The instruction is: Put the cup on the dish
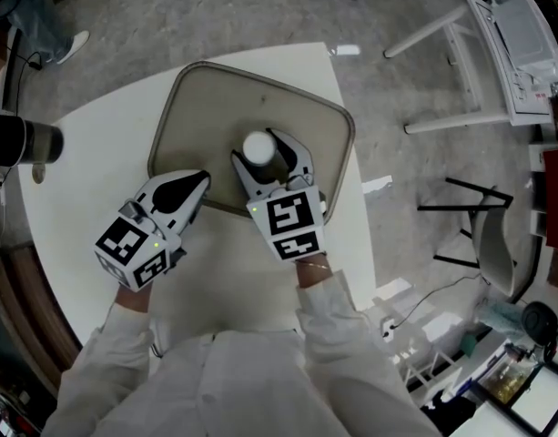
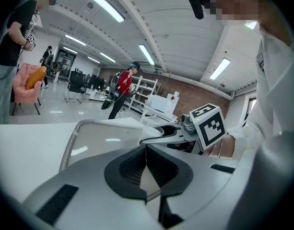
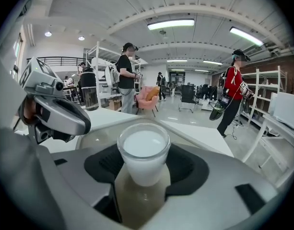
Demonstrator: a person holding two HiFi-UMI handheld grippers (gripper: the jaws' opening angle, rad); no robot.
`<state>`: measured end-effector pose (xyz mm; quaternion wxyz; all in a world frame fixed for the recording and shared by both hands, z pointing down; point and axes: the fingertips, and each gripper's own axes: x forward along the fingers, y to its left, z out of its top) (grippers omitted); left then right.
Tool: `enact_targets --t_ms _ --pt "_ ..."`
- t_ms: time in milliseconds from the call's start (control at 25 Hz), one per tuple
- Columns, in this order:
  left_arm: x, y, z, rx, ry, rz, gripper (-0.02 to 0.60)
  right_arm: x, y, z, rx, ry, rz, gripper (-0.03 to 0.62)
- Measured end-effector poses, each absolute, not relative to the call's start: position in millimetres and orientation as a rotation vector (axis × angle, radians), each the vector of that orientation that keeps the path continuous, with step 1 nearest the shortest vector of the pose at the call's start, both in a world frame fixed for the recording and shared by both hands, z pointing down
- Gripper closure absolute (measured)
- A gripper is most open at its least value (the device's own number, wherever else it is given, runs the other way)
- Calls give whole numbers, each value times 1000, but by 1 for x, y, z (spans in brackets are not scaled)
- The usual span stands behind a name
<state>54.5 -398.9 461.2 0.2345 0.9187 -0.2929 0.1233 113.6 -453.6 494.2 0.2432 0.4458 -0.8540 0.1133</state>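
The cup (image 1: 258,145) is small and round, milky white in the body with a clear, glassy rim, and it narrows a little toward its base. From above it shows as a plain white disc. In the right gripper view the cup (image 3: 143,153) stands upright and looks white right up to near the rim; whether that is liquid or the cup's own wall cannot be told.

The right hand-held gripper (image 1: 261,162) has its jaws spread to the cup's width, with the black pads (image 3: 187,169) against the cup on both sides, so it grips the cup. The cup is over the middle of the dish (image 1: 215,107), a tan, rounded-rectangular tray with a raised rim, lying on the white counter (image 1: 78,244). The dish's tan floor (image 3: 137,202) shows directly below the cup, but whether the base touches it cannot be told.

The left hand-held gripper (image 1: 200,183) sits at the dish's near left rim, beside the right one. Its jaws are closed together with nothing between them, and its own view shows the dish (image 2: 103,138) just ahead of the tips.
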Motion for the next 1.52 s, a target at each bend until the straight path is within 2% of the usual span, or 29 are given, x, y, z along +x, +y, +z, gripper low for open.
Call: enact_targets --t_ms 1080,1520 --pt "41 -374 436 2565 -825 350 572 121 -433 486 1302 -2360 458 322" --pt "18 -312 396 2635 -828 311 572 110 -351 422 1384 -2417 368 324"
